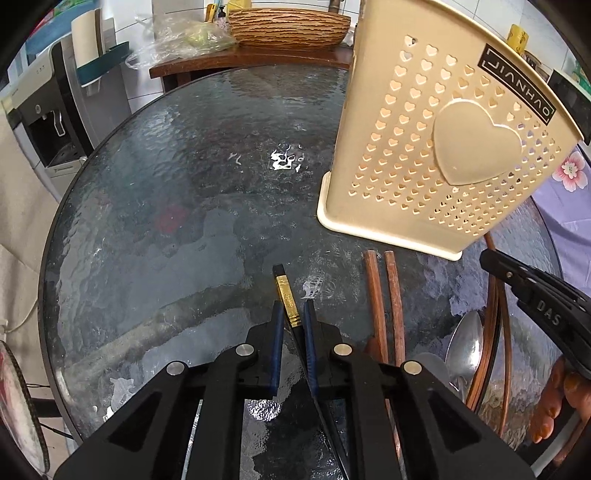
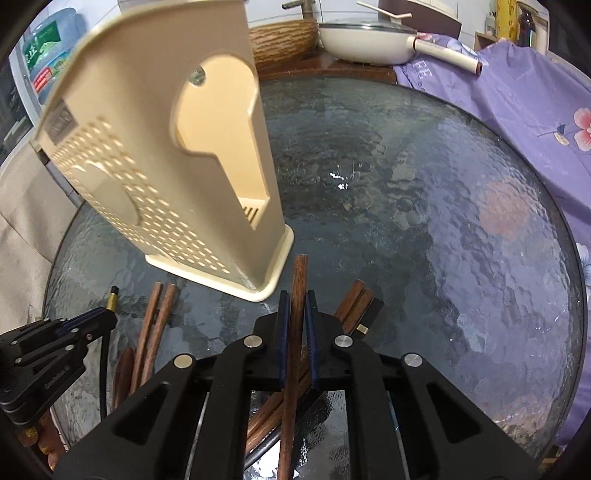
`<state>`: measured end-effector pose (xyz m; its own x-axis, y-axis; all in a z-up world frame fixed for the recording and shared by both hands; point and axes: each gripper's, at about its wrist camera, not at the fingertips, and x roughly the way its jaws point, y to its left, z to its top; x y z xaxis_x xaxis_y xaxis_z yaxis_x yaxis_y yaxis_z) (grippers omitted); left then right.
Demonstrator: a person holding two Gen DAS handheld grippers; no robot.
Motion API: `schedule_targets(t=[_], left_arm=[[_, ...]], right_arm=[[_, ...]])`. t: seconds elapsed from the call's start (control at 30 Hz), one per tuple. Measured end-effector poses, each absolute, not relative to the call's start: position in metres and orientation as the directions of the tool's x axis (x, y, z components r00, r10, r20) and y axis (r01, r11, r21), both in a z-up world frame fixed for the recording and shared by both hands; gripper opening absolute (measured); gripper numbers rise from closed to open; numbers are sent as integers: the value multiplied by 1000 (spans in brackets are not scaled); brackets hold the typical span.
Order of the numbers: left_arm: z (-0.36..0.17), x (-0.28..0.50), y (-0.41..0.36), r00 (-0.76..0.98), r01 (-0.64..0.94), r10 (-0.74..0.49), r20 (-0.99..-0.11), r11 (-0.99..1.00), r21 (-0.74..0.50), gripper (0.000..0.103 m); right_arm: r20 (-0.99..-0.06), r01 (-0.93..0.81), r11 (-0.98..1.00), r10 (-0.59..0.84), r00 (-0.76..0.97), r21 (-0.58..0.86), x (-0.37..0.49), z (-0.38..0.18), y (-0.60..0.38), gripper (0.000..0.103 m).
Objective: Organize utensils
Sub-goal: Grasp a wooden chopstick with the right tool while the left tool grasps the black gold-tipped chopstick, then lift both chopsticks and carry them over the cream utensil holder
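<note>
My left gripper [image 1: 293,308] is shut on a black chopstick with a gold band [image 1: 285,293], whose end sticks out past the fingertips above the glass table [image 1: 184,206]. My right gripper [image 2: 297,295] is shut on a brown wooden chopstick [image 2: 300,271] that runs up between its pads. The cream perforated utensil holder [image 1: 424,147] [image 2: 155,177] stands upright just beyond both grippers. A pair of brown chopsticks [image 1: 384,295] [image 2: 155,325] lies on the glass between them. More brown chopsticks [image 2: 358,301] and a black one [image 2: 371,317] lie under the right gripper.
A metal spoon [image 1: 465,343] lies right of the brown pair. A woven basket [image 1: 288,27] and a white pan [image 2: 369,40] stand behind the round table. Purple flowered cloth [image 2: 517,92] hangs at the right, and a water dispenser [image 1: 48,122] stands at the left.
</note>
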<state>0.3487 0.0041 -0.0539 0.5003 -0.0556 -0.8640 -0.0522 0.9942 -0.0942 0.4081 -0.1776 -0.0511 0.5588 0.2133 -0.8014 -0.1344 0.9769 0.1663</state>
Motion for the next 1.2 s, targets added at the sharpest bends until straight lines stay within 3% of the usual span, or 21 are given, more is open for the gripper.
schedule_targets(t=[1.2], left_arm=[[40,292,10,691,44,-166,-703,981,-188,7]], right_arm=[[-599,-328,911,411,687,250,328,61,-188,8]])
